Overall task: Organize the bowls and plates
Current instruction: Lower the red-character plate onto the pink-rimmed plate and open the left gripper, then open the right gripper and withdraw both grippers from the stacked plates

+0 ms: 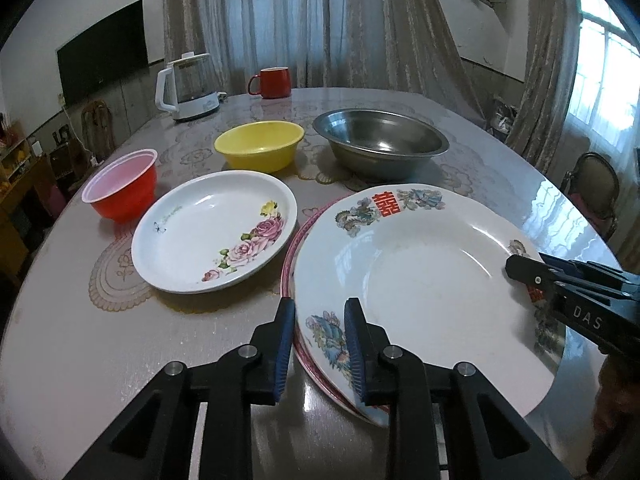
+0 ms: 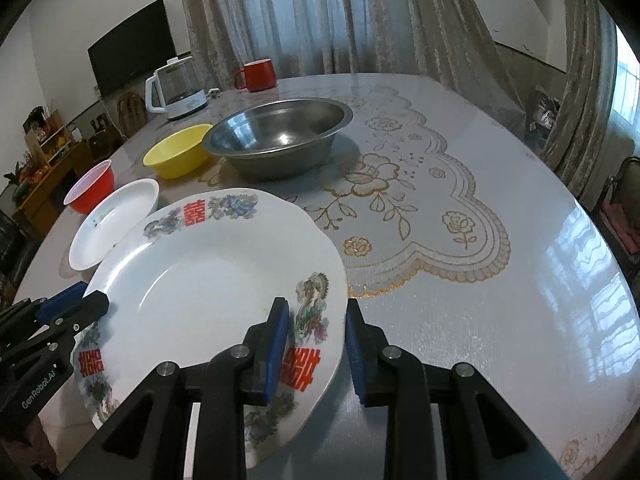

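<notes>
Both pairs of fingers are straddling the rim of the big dragon plate (image 1: pixel 420 280), left gripper (image 1: pixel 318 344) at its left edge, right gripper (image 2: pixel 316 348) at its right edge; whether the blue pads (image 2: pixel 278 348) are actually pressing the rim I cannot tell. That plate is sitting tilted over a pink-rimmed plate (image 1: pixel 289 256) on the desk (image 2: pixel 500 320) — a glossy round top with a lace-pattern cloth under clear cover. Beige curtains (image 1: pixel 320 20) are hanging behind, a dark TV (image 1: pixel 102 54) on the wall at left. Beside the stack is lying a rose plate (image 1: pixel 212 232); beyond it are standing a red bowl (image 1: pixel 122 184), a yellow bowl (image 1: pixel 260 144) and a steel basin (image 1: pixel 380 142) — all empty. Farther back are sitting a kettle (image 1: pixel 186 86) and a red mug (image 1: pixel 272 82).
</notes>
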### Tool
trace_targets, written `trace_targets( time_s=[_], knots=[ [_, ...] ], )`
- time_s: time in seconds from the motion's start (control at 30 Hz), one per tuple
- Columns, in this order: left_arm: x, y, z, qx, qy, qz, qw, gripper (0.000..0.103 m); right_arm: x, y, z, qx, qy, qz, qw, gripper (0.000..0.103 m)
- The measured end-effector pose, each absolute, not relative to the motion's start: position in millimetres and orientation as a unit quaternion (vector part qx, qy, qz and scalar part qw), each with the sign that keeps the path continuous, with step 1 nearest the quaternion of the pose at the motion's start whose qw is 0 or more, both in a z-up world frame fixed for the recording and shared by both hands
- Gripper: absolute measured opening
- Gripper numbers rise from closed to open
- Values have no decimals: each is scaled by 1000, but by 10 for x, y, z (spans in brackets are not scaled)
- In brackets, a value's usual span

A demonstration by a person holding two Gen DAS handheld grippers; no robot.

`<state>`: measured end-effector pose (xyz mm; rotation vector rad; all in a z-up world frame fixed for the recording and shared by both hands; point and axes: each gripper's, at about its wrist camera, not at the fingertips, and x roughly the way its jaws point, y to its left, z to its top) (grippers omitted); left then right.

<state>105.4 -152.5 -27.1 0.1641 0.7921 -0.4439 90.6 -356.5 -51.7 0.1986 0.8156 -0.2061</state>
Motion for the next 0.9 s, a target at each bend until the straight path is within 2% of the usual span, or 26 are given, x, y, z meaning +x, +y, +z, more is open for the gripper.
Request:
trace_targets(
  time_s=[0.03, 0.07, 0.1, 0.17, 0.27, 0.37, 0.67, 0.9],
  knots=[
    [1051, -1516, -267, 75, 384, -218, 894, 34, 900, -3567, -518, 100, 394, -97, 909, 30],
    [1037, -1491, -251, 68, 384, -223, 893, 46, 885, -3582, -519, 108, 392, -94, 909, 31],
    [1012, -1449, -225, 62, 379, -222, 896, 63, 871, -3591, -520, 114, 390, -90, 909, 32],
    [974, -1369, -184, 53, 369, -216, 903, 80, 835, -3607, -520, 127, 389, -90, 908, 33],
    [926, -1198, -121, 28, 357, -216, 908, 83, 787, -3608, -515, 142, 386, -89, 907, 36],
    [948, -984, -112, 2, 355, -196, 914, 92, 719, -3593, -474, 145, 377, -100, 909, 37],
    [1172, -336, -282, -103, 367, -134, 915, 93, 600, -3516, -159, 141, 313, -98, 934, 37],
    [1333, 8, -414, -189, 345, -128, 910, 98, 912, -3147, -6, 110, 333, -37, 936, 40]
  ],
)
